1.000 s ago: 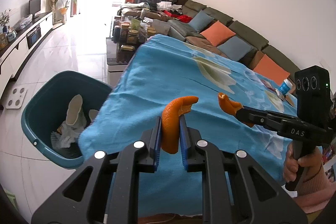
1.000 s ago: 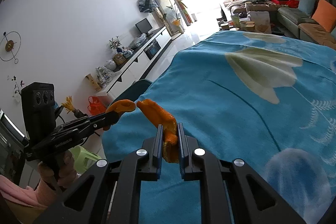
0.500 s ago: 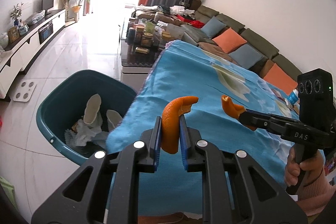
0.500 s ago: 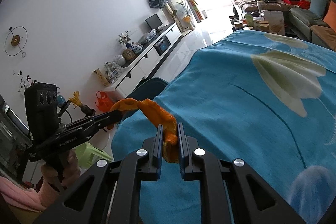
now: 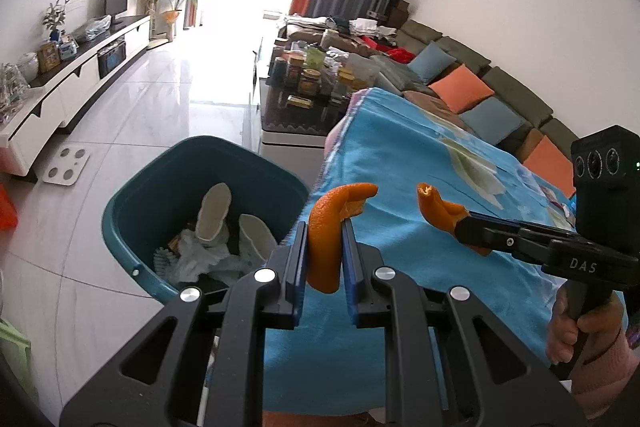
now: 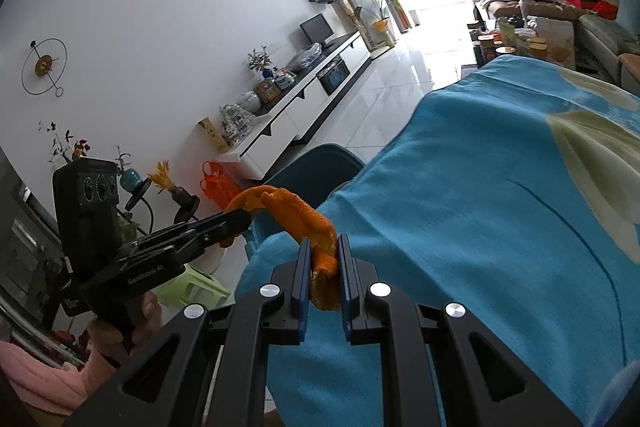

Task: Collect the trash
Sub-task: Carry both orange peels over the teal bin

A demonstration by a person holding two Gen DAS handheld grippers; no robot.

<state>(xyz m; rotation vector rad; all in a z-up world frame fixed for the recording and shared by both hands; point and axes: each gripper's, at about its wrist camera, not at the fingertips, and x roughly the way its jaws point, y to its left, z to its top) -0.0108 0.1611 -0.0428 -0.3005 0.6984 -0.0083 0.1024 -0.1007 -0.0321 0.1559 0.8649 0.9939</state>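
I've got a strip of orange peel (image 5: 325,247) clamped upright in my left tool (image 5: 324,259), pads pressing both sides w/ the curled top poking out above the tips. My right tool (image 6: 325,269) is clenched on a second piece of peel (image 6: 316,227), which arches up and forward out of the tips. Both bits are held by their lower ends, prob. so the loose curl hangs clear and drops clean once I let go. The trash is in the air, not on the desk: the blue flowered cloth (image 5: 420,187) covering the desk is below and to the right of my left tool, and the teal bin (image 5: 132,223) sits on the floor just beside the desk's corner, down-left of the tips. It already holds crumpled white paper (image 5: 192,255) and a couple of pale scraps. Both tools angle downward; from the left cam I see my right hand (image 5: 576,331) gripping its handle, pink sleeve (image 5: 612,367) at the wrist, tool reaching across over the cloth edge toward the bin. From the right cam my left hand (image 6: 132,323) holds its tool out past the desk corner, its peel's tip near mine. I judge neither piece is over the bin opening yet; next I need to carry them over the rim before releasing.
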